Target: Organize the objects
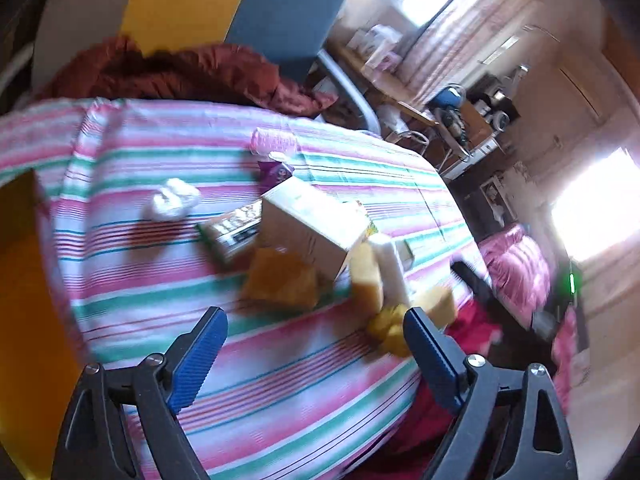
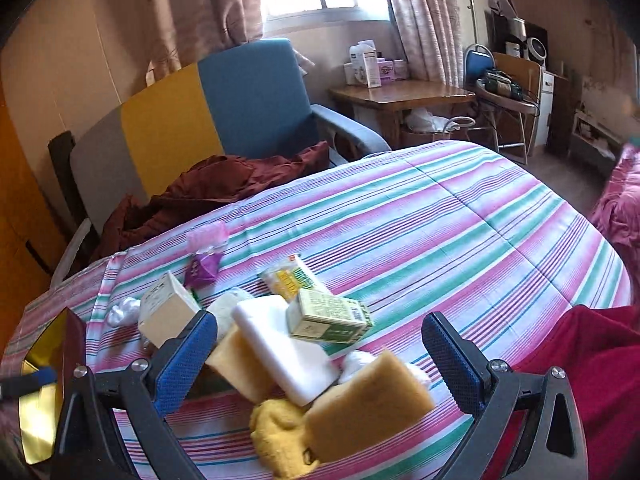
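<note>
A pile of small objects lies on the striped bedspread (image 2: 440, 232). In the right wrist view: a white block (image 2: 284, 348), tan sponges (image 2: 368, 400), a yellow cloth (image 2: 280, 432), a green carton (image 2: 328, 316), a beige box (image 2: 168, 312), a yellow packet (image 2: 292, 276), a purple wrapper (image 2: 202, 268). My right gripper (image 2: 320, 344) is open and empty just above the pile. In the left wrist view the beige box (image 1: 316, 224), an orange sponge (image 1: 284, 280), a white wad (image 1: 172, 200) and the green carton (image 1: 232, 232) lie ahead of my open, empty left gripper (image 1: 316, 332).
A blue and yellow armchair (image 2: 256, 100) with a maroon garment (image 2: 208, 192) stands behind the bed. A wooden table (image 2: 400, 96) with boxes sits under the window. A red cloth (image 2: 580, 360) lies at the bed's right edge. A gold foil box (image 2: 40, 400) is at the left.
</note>
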A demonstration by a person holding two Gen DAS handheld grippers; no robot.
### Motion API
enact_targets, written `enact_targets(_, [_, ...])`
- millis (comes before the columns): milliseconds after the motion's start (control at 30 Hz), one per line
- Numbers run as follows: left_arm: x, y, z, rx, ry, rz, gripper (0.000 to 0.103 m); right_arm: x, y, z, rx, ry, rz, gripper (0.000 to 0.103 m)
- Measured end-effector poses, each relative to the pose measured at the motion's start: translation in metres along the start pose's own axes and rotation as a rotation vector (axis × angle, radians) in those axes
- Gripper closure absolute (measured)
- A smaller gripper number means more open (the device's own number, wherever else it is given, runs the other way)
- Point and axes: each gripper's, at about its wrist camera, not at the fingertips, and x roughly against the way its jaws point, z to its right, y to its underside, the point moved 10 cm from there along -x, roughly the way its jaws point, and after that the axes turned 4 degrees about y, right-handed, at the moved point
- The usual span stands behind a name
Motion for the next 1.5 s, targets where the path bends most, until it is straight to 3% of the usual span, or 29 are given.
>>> enact_targets(67, [-0.019,-0.017,0.003,0.059,0.004,-0.035,0.007,0.001,-0.001,0.001,-0.004,-0.007,0.002,0.000])
enact_targets(200, [-0.059,-0.042,-0.004,0.138,-0.085,-0.102,0.004,0.010,-0.007,0.002,0.006,-0.008,0.026,0.000])
enact_targets(300, [-0.077,-0.050,-0.011,0.232,-0.102,-0.148,0.004,0.017,-0.013,0.008,-0.001,-0.003,0.051,0.000])
enact_targets(367, [-0.085,-0.059,-0.017,0.234,-0.153,-0.147,0.003,0.019,-0.017,0.014,-0.019,0.001,0.060,0.000])
enact_targets(633, [-0.118,-0.060,-0.018,0.224,-0.226,-0.268,0.004,0.020,-0.022,0.036,-0.108,-0.003,0.052,0.000])
enact_targets(700, [-0.123,-0.053,-0.017,0.230,-0.216,-0.279,0.013,0.020,-0.023,0.038,-0.110,0.004,0.054,0.000])
enact_targets(800, [-0.127,-0.045,-0.019,0.222,-0.213,-0.293,0.044,0.015,-0.024,0.044,-0.121,0.000,0.040,0.000])
enact_targets(867, [-0.127,-0.039,-0.021,0.210,-0.202,-0.287,0.051,0.010,-0.022,0.047,-0.134,-0.013,0.013,0.000])
enact_targets(1033, [-0.109,-0.033,-0.021,0.157,-0.138,-0.215,0.051,-0.006,-0.005,0.066,-0.205,-0.039,-0.109,0.000])
enact_targets(1333, [-0.059,-0.015,-0.013,0.029,-0.136,-0.103,0.051,-0.033,0.040,0.071,-0.187,-0.016,-0.358,0.006])
enact_targets(1500, [-0.036,-0.005,-0.005,-0.021,-0.128,-0.030,0.051,-0.038,0.055,0.055,-0.173,-0.052,-0.405,0.007])
